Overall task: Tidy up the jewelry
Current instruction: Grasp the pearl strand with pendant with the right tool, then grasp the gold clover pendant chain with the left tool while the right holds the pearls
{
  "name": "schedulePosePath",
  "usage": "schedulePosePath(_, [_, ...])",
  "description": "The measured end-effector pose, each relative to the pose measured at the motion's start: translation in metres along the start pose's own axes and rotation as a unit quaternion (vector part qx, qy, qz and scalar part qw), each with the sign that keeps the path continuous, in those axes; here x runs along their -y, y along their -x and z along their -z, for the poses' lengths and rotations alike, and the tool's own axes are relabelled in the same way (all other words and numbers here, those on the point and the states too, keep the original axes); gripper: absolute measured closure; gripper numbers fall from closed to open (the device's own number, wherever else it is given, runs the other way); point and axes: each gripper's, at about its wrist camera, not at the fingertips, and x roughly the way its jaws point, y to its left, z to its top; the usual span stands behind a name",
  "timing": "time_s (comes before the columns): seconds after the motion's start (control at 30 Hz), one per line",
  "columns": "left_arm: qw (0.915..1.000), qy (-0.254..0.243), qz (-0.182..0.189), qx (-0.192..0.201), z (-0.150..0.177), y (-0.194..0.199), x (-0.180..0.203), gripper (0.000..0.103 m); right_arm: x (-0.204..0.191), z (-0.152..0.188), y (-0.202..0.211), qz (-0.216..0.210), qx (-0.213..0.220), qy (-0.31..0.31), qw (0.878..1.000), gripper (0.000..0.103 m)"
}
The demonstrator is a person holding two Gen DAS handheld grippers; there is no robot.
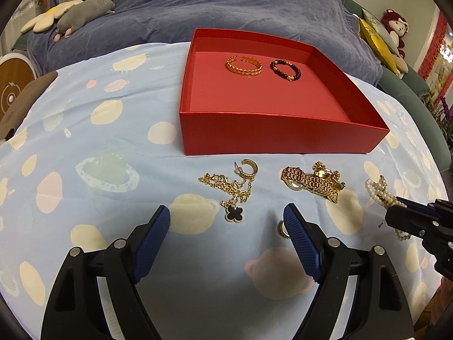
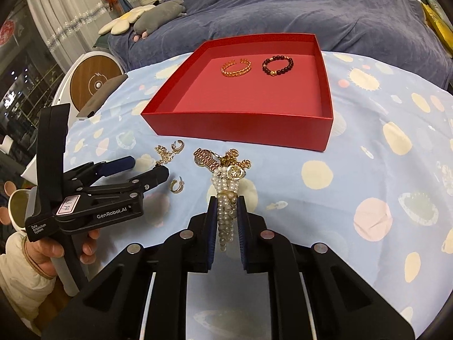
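An open red box on the blue patterned cloth holds a gold cuff bracelet and a dark beaded bracelet. In front of it lie a gold chain with a black clover pendant, a gold hoop earring and a gold watch. My right gripper is shut on a pearl bracelet with a gold charm. My left gripper stands open just short of the clover pendant, with nothing between its fingers.
A second hoop earring lies by the left gripper's right finger. A round white and wood device and a dark flat object sit at the cloth's left edge. Plush toys rest on the blue blanket behind.
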Motion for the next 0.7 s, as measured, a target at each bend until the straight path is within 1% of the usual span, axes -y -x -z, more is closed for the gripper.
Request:
schedulePosePath(0.1, [1.0000, -0.003, -0.003, 0.004, -0.002, -0.003, 0.002, 0.025, -0.001, 0.001, -0.001, -0.001, -0.001, 0.000, 1.000, 0.090])
schedulePosePath(0.37, [0.9993, -0.031, -0.014, 0.019, 0.000, -0.006, 0.011, 0.048, 0.000, 0.001, 0.000, 0.000, -0.001, -0.007, 1.000, 0.090])
schedulePosePath(0.43, [0.9986, -0.041, -0.022, 0.023, 0.001, -0.006, 0.014, 0.062, 0.001, 0.000, -0.001, -0.001, -0.001, -0.007, 1.000, 0.090])
schedulePosePath(0.47, [0.9981, -0.048, -0.028, 0.025, 0.002, -0.006, 0.016, 0.065, 0.000, 0.000, -0.001, -0.001, 0.000, -0.007, 1.000, 0.090])
schedulePosePath(0.5, [0.9977, -0.053, -0.033, 0.027, 0.002, -0.007, 0.016, 0.073, 0.000, 0.000, -0.001, -0.001, 0.000, -0.007, 1.000, 0.090])
schedulePosePath(0.53, [0.9974, -0.055, -0.036, 0.029, 0.002, -0.007, 0.017, 0.081, 0.000, 0.000, -0.001, -0.001, 0.000, -0.007, 1.000, 0.090])
schedulePosePath(0.57, [0.9973, -0.056, -0.037, 0.030, 0.003, -0.006, 0.016, 0.085, 0.000, 0.000, -0.001, -0.001, 0.000, -0.007, 1.000, 0.090])
schedulePosePath(0.6, [0.9973, -0.056, -0.037, 0.030, 0.003, -0.006, 0.016, 0.092, -0.001, -0.001, -0.001, -0.001, 0.001, -0.007, 1.000, 0.090])
schedulePosePath(0.63, [0.9973, -0.056, -0.036, 0.030, 0.002, -0.006, 0.015, 0.098, -0.001, -0.002, -0.001, -0.001, 0.001, -0.008, 1.000, 0.090])
schedulePosePath(0.7, [0.9979, -0.052, -0.028, 0.028, 0.002, -0.005, 0.012, 0.101, -0.003, -0.003, -0.001, 0.000, 0.002, -0.009, 1.000, 0.090])
